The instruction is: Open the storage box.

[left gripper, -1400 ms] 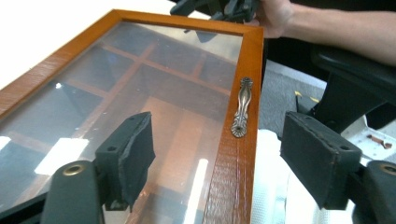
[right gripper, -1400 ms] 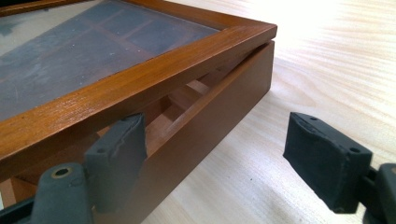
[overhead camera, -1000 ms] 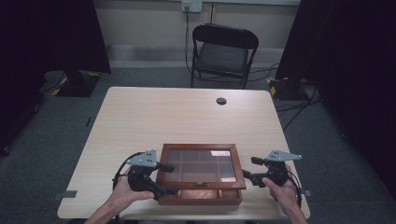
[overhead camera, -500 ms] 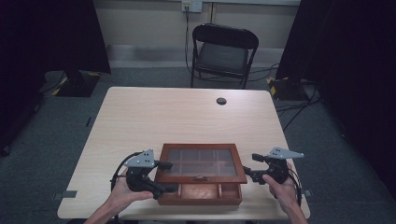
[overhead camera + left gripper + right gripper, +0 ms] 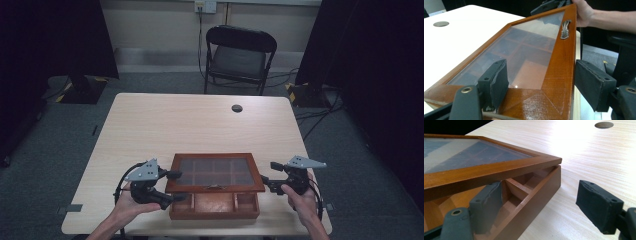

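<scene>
We are propping the lid [image 5: 215, 172] above the box [image 5: 215, 205] on the tabletop [image 5: 200, 125]. Our left gripper [image 5: 167, 187] and right gripper [image 5: 267, 181] are both gaping wide, jaws straddling the lid's corners without clamping.

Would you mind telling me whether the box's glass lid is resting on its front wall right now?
Apart. In the right gripper view, the lid is raised above the box front wall, with open compartments visible through the gap; the high view shows this too.

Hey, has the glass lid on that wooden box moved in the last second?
Yes. The glass lid has tilted further up at its near edge, away from the box base, exposing more compartments.
</scene>
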A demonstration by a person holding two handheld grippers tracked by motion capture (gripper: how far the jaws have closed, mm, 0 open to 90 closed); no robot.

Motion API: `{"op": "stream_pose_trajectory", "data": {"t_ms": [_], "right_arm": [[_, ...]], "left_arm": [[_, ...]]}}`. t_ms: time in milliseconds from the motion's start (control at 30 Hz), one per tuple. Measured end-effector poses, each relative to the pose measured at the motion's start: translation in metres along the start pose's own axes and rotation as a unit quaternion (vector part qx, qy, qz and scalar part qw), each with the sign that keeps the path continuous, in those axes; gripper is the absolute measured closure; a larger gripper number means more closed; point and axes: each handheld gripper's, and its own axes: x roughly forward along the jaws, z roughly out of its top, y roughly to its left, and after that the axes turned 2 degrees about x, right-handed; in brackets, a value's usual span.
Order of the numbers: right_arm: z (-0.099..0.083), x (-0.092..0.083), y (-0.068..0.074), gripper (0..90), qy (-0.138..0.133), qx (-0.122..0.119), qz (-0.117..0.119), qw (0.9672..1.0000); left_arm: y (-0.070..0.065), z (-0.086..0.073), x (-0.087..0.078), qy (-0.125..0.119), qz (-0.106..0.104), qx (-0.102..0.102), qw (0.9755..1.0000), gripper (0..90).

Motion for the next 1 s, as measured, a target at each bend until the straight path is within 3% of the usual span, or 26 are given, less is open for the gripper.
{"op": "stream_pose_trajectory", "data": {"t_ms": [133, 267, 433, 800, 1000], "right_arm": [[0.001, 0.0, -0.001, 19.9, -0.001, 0.001, 0.0, 1.0], [0.003, 0.001, -0.001, 19.8, -0.004, 0.006, -0.003, 1.0], [0.006, 0.002, 0.001, 19.9, -0.008, 0.004, -0.002, 1.0], [0.014, 0.004, 0.008, 20.1, -0.015, -0.006, 0.005, 0.9999], [0.018, 0.006, 0.012, 20.1, -0.018, -0.01, 0.009, 0.9997]], "left_arm": [[0.0, -0.002, -0.006, -0.004, 0.013, 0.006, 0.9999, 24.4], [0.005, -0.004, -0.011, -0.011, 0.021, -0.008, 0.9997, 19.0], [0.003, -0.002, -0.011, -0.014, 0.03, 0.001, 0.9994, 18.7], [0.007, 0.002, -0.01, -0.016, 0.042, -0.004, 0.999, 17.6], [0.011, 0.004, -0.01, -0.006, 0.054, 0.0, 0.9985, 17.8]]}}
